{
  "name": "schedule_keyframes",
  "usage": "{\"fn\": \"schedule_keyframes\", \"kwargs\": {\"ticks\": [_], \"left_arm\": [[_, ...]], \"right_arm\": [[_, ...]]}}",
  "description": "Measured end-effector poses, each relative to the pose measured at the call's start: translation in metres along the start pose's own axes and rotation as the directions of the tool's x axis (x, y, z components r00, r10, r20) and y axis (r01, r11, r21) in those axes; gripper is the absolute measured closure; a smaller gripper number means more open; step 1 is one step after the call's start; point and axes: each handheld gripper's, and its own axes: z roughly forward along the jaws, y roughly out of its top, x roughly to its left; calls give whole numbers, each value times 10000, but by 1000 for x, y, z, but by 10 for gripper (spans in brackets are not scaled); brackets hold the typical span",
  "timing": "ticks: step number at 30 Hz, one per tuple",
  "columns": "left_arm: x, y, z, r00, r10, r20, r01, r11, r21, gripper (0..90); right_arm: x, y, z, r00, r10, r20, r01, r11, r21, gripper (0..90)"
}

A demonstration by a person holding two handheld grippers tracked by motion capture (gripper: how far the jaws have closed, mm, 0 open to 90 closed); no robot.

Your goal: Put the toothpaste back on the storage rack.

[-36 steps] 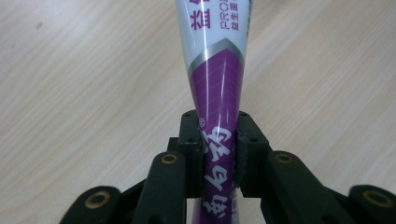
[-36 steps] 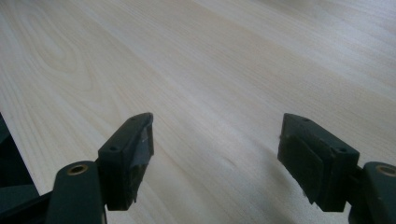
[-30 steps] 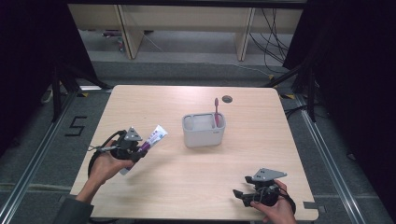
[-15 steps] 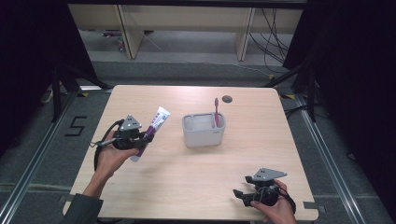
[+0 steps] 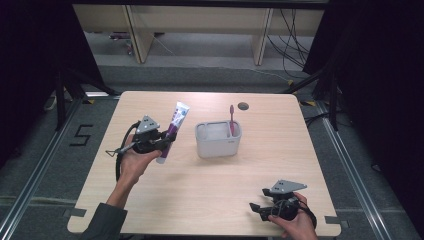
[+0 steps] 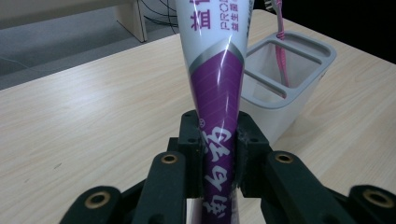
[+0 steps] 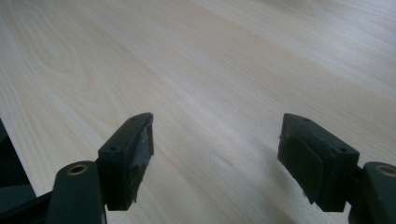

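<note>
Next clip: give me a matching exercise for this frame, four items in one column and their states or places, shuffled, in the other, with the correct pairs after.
Items:
1. toothpaste tube
2. toothbrush
3. left hand-held gripper
4. right hand-held gripper

States or places:
A. jaws open over bare wood near the table's front edge
B. standing upright in the grey holder
C. held off the table, purple end between the jaws
D. shut on the purple-and-white thing

Pairs: 1-C, 2-B, 3-D, 4-A
</note>
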Motion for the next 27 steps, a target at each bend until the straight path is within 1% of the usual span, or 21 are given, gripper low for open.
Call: {"fn": "schedule_keyframes", "kwargs": {"ticks": [1,3,4,5,6,7,8,9,10,11,12,13,16,17,18,20,21,22,25,26,27], "left_arm": [[-1,1,2,10000,-17,61,17,10000,-71,752],[-2,3,3,10000,-26,36,26,10000,-86,752],[-4,6,7,10000,-97,-14,97,9997,-241,752],[-4,6,7,10000,-97,-14,97,9997,-241,752],[-5,9,9,9999,-124,-41,123,9994,-321,752],[-7,10,9,9999,-124,-47,122,9993,-356,752],[-9,15,12,9998,-204,50,206,9985,-498,752],[-9,15,12,9998,-204,50,206,9985,-498,751],[-12,19,14,9991,-411,133,420,9960,-785,752],[-12,19,14,9991,-411,133,420,9960,-785,752],[-15,24,16,9992,-376,141,387,9952,-898,751],[-16,26,17,9992,-353,175,367,9952,-904,751],[-22,31,20,9995,-323,39,325,9940,-1047,751],[-23,33,22,9994,-334,110,344,9934,-1096,752],[-27,37,25,9992,-346,188,366,9922,-1189,751],[-29,39,26,9994,-296,172,315,9922,-1207,752],[-31,41,29,9992,-346,203,369,9916,-1240,752],[-35,45,32,9993,-304,213,329,9910,-1295,752],[-38,49,37,9992,-292,278,327,9903,-1347,751],[-43,52,43,9993,-312,200,337,9902,-1354,751],[-43,52,43,9993,-312,200,337,9902,-1354,752]], "right_arm": [[2,0,-2,9997,97,213,-99,9999,66,277],[2,0,-2,9997,87,237,-89,9999,87,277],[1,0,-2,9996,68,257,-70,9999,81,277],[1,0,-2,9996,68,257,-70,9999,81,277],[2,0,-1,9998,193,99,-194,9998,82,277],[2,0,-1,9998,193,99,-194,9998,82,277],[1,1,-2,9999,125,113,-126,9999,47,276],[1,1,-2,9999,125,113,-126,9999,47,276],[1,0,-1,9998,168,84,-169,9998,84,277],[1,0,-1,9998,168,84,-169,9998,84,277],[1,1,-2,9999,130,107,-131,9999,56,277],[1,1,-2,9999,125,100,-125,9999,45,277],[1,1,-1,9999,78,126,-79,10000,49,277],[0,1,-1,9999,-36,162,35,10000,17,276],[1,1,-2,9997,77,217,-79,9999,82,277],[1,1,-2,9998,74,201,-76,9999,92,277],[1,1,-2,9998,64,203,-66,9999,105,277],[2,1,-2,9996,273,89,-275,9995,129,277],[1,1,-2,9998,182,96,-183,9998,85,276],[1,1,-2,9997,200,136,-200,9998,3,276],[1,1,-2,9997,200,136,-200,9998,3,276]]}}
